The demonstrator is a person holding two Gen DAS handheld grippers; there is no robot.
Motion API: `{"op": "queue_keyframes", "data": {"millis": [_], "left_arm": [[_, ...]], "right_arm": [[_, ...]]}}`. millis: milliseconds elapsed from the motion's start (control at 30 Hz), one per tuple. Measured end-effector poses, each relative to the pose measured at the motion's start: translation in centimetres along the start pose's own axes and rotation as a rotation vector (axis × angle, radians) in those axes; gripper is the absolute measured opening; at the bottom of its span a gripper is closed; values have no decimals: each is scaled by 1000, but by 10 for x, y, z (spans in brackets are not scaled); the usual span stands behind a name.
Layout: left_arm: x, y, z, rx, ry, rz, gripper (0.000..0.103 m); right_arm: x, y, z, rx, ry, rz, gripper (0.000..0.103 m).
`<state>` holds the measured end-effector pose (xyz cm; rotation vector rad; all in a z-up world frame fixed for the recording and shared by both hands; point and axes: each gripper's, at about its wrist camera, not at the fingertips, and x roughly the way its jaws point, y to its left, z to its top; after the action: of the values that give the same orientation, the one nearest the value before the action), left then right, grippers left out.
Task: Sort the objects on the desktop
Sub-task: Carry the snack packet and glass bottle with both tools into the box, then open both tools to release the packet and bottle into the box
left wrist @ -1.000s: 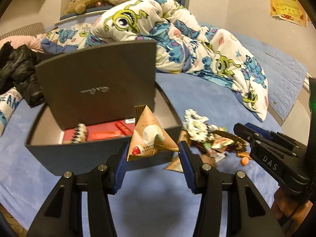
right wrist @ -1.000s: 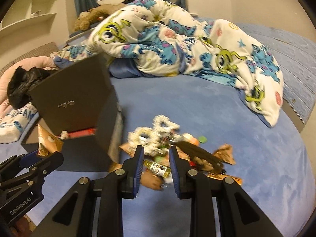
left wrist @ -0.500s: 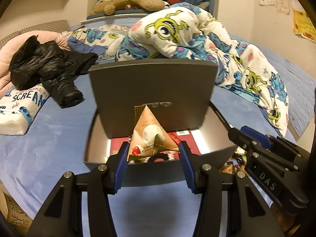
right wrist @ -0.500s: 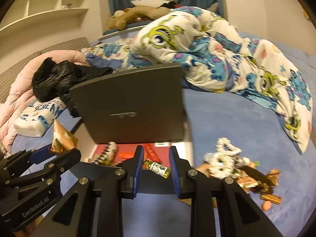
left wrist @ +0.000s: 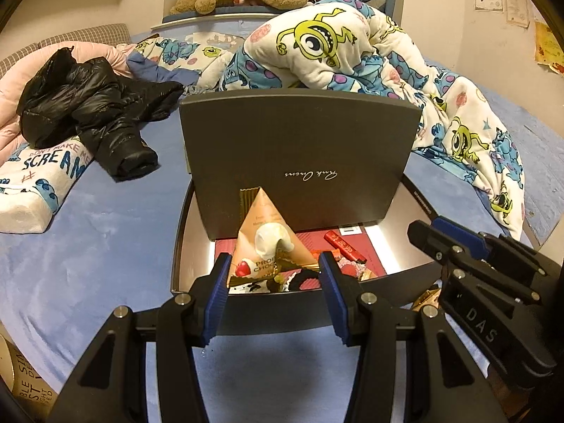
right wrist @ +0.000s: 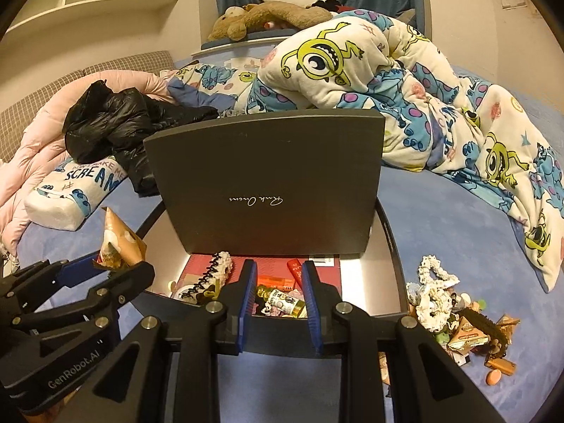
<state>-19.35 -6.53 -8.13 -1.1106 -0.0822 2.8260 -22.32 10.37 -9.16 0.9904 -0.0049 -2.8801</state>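
On the blue bed, at twelve o'clock from both grippers, a grey box point(right wrist: 268, 190) sits open with its lid upright. The left gripper point(left wrist: 273, 282) clamps a triangular snack packet point(left wrist: 266, 243); the right gripper point(right wrist: 278, 296) pinches a small bottle point(right wrist: 282, 301). Both hang over the box's near wall, so the drop-off seems at hand: next, release inside. The leftover pile point(right wrist: 454, 320) lies at three o'clock.

Grey box point(right wrist: 391, 275) open at top, near wall low; way in from 6 o'clock clear. Raised lid point(right wrist: 264, 183) blocks 12 o'clock. Box floor crowded: red packet point(left wrist: 345, 245), spiral notebook point(right wrist: 215, 271). Bare blue bedsheet point(left wrist: 105, 232) at 9 o'clock. Clutter pile point(right wrist: 458, 320) at 3 o'clock. Black jacket point(left wrist: 98, 112) and quilt point(left wrist: 335, 46) beyond lid.
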Motion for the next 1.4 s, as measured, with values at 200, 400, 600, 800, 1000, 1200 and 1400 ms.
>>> {"op": "queue_keyframes", "data": {"millis": [200,400,600,800,1000,1200,1400], "left_arm": [[16,0,0,4,14,-4,51],[35,2,-2,-2,30,-5,51],[52,6,-3,-7,45,-1,51],[58,11,-3,-10,51,4,52],[51,10,-1,18,18,64,84],[42,13,6,20,-7,103,97],[33,13,11,28,-19,113,98]], "right_arm": [[9,0,1,-8,6,-9,26],[22,-1,-1,-20,21,-25,26],[37,-3,-4,-23,42,-28,26],[46,-5,-5,-16,52,-32,27],[46,-9,-5,30,39,-35,62],[37,-16,2,47,12,-71,80],[27,-17,9,40,-6,-80,80]]}}
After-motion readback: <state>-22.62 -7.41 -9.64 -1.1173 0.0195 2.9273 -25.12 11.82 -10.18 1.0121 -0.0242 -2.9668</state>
